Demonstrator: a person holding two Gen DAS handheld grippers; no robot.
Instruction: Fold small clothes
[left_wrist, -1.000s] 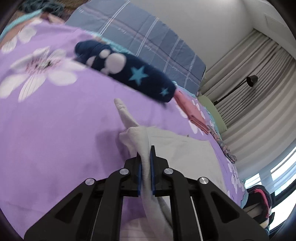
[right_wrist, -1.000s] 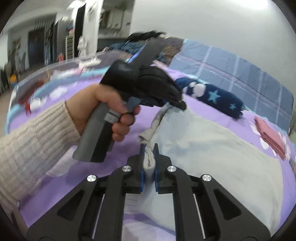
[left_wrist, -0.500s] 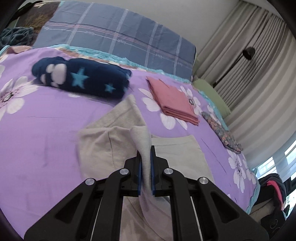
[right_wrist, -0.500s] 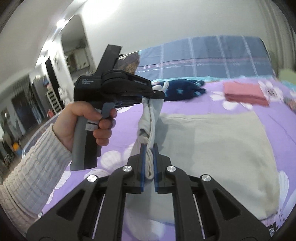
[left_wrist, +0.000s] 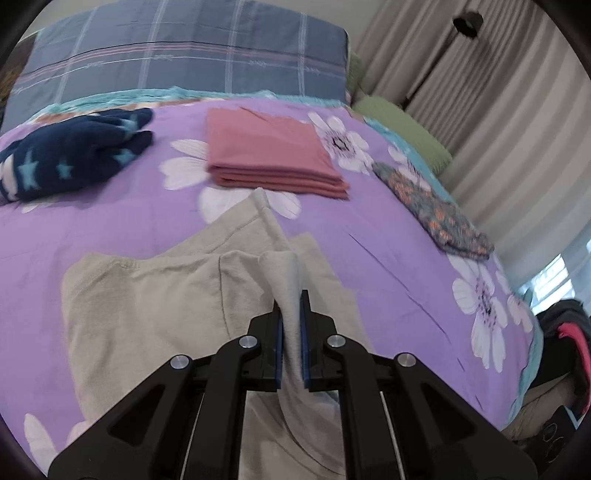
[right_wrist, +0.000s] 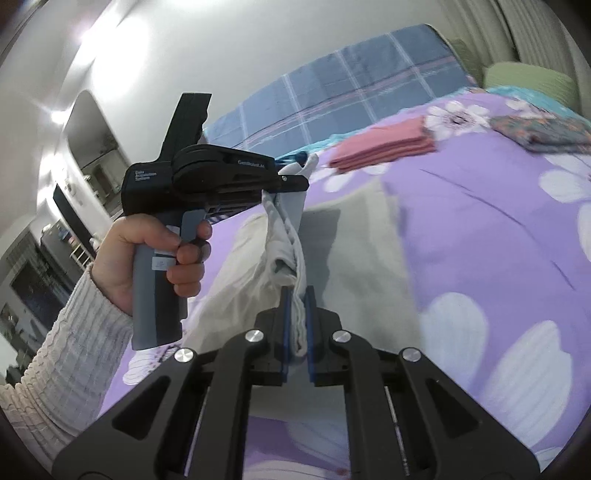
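A beige garment (left_wrist: 147, 310) lies partly folded on the purple flowered bedspread (left_wrist: 388, 240). My left gripper (left_wrist: 291, 306) is shut on a raised edge of it. In the right wrist view the garment (right_wrist: 258, 258) hangs in a fold between both grippers. My right gripper (right_wrist: 297, 302) is shut on its near edge. The left gripper (right_wrist: 286, 181) shows there too, held by a hand, pinching the far edge above the bed.
A folded pink cloth (left_wrist: 269, 155) lies beyond the garment, also seen in the right wrist view (right_wrist: 384, 146). A navy star-patterned bundle (left_wrist: 70, 158) lies far left. A floral cloth (left_wrist: 432, 206) lies right. A blue plaid pillow (left_wrist: 184, 48) stands behind, curtains (left_wrist: 498, 110) at right.
Both grippers have carried the garment's held edge across toward the right side of the bed, laying one part over the rest. Both stay shut on the cloth.
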